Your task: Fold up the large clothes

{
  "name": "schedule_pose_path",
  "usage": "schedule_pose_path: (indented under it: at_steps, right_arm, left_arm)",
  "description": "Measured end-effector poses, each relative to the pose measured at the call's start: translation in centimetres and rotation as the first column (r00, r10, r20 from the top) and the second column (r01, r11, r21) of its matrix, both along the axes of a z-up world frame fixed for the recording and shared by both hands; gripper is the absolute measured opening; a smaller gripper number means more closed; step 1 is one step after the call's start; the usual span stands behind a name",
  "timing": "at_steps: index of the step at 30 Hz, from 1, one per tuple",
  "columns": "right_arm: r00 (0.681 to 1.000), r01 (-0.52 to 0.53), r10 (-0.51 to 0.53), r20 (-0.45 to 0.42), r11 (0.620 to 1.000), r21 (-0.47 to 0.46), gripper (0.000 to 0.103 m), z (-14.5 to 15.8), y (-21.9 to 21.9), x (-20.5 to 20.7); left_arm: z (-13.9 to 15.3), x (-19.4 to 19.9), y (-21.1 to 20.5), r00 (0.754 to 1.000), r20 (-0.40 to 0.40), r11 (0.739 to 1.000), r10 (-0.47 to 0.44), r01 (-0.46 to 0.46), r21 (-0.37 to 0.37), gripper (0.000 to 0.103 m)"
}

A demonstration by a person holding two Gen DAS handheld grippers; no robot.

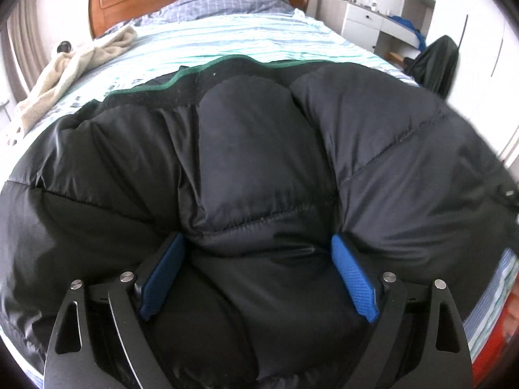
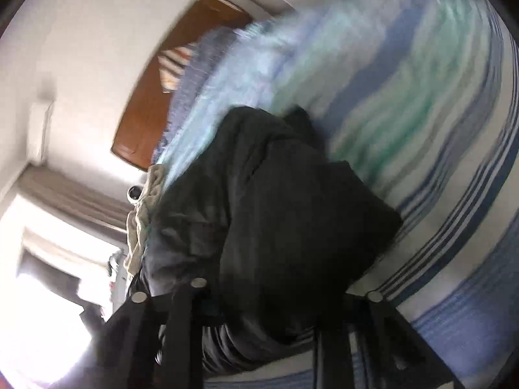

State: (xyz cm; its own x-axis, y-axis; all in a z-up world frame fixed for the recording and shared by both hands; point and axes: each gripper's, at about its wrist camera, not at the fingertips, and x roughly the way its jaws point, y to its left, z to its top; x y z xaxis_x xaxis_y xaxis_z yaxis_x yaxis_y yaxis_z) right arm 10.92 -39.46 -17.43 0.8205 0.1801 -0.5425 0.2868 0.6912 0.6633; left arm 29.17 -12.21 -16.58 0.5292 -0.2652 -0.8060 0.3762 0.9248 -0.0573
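Black puffer jacket (image 1: 259, 162), bunched, on striped bed

Left wrist view is sharp w/ even daylight and fisheye bending at edges, while right wrist view is motion-smeared, w/ blown-out glare from the bright rectangular window (image 2: 42, 295) at lower left.

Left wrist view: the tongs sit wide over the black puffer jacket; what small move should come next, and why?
Probably close the left tongs on the ridge of black puffer jacket bulging between the blue pads. They stand open around that bulge, gripping nothing, so no fold can be lifted across the striped bedsheet yet.
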Motion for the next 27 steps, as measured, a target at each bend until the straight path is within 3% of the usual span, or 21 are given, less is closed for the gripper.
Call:
schedule_pose_path:
  at_steps: [3,4,6,8,10,12,13,15,17,18,21,23,26,27]
  right_arm:
    - [0.995,-0.058,0.068,0.066,0.988,-0.142,0.024,3.6,2.6,-0.5]
    - [0.993,-0.074,0.090,0.082,0.980,-0.186,0.024,4.5,3.3,-0.7]
    - [0.981,-0.115,0.157,0.117,0.945,-0.306,0.024,6.8,5.6,-0.8]
    - [0.965,-0.155,0.227,0.129,0.897,-0.414,0.024,8.8,8.0,-0.6]
    - [0.942,-0.197,0.305,0.138,0.838,-0.508,0.024,10.5,10.8,-0.5]
    - [0.918,-0.229,0.371,0.137,0.781,-0.581,0.024,11.7,13.4,-0.5]
    - [0.899,-0.251,0.420,0.127,0.731,-0.635,0.024,12.3,15.5,-0.4]
    - [0.873,-0.278,0.475,0.110,0.669,-0.689,0.024,12.9,17.9,-0.2]
    - [0.835,-0.307,0.545,0.075,0.575,-0.758,0.024,13.1,21.1,-0.2]
    - [0.823,-0.314,0.564,0.065,0.547,-0.776,0.024,13.1,21.8,-0.1]
    - [0.764,-0.342,0.645,0.010,0.418,-0.841,0.024,12.6,25.6,-0.1]
    - [0.733,-0.341,0.680,-0.021,0.340,-0.876,0.024,12.1,27.7,-0.3]
    - [0.700,-0.347,0.712,-0.046,0.283,-0.894,0.024,11.6,29.2,-0.9]
    - [0.694,-0.349,0.718,-0.047,0.279,-0.895,0.024,11.5,29.3,-1.4]
  left_arm:
    - [1.1,0.9,-0.7,0.998,-0.058,0.999,0.000,0.003,0.050,0.090]
    - [2.2,1.2,-0.4,0.995,-0.098,0.998,-0.005,0.010,0.057,0.084]
    - [6.1,1.4,1.1,0.995,-0.096,0.999,-0.031,0.030,-0.009,0.079]
    - [10.3,1.7,2.4,0.996,-0.058,0.995,-0.061,0.056,-0.077,0.083]
    - [15.2,2.4,3.1,0.990,-0.037,0.978,-0.135,0.127,-0.163,0.095]
    - [18.8,3.1,2.7,0.972,-0.037,0.951,-0.231,0.218,-0.221,0.097]
    - [20.5,3.4,2.2,0.956,-0.044,0.931,-0.289,0.271,-0.244,0.097]
    - [22.9,3.9,0.7,0.915,-0.066,0.891,-0.398,0.368,-0.266,0.097]
    - [24.0,4.1,-0.6,0.880,-0.090,0.866,-0.467,0.434,-0.250,0.097]
    - [24.3,4.0,-1.5,0.858,-0.106,0.853,-0.503,0.472,-0.224,0.097]
    - [24.3,3.3,-3.3,0.826,-0.136,0.836,-0.547,0.528,-0.149,0.097]
    - [23.7,3.1,-3.6,0.833,-0.144,0.845,-0.534,0.529,-0.076,0.097]
    - [22.4,3.6,-4.0,0.875,-0.133,0.875,-0.465,0.477,0.082,0.096]
    - [21.7,4.1,-3.8,0.897,-0.142,0.893,-0.418,0.435,0.116,0.083]
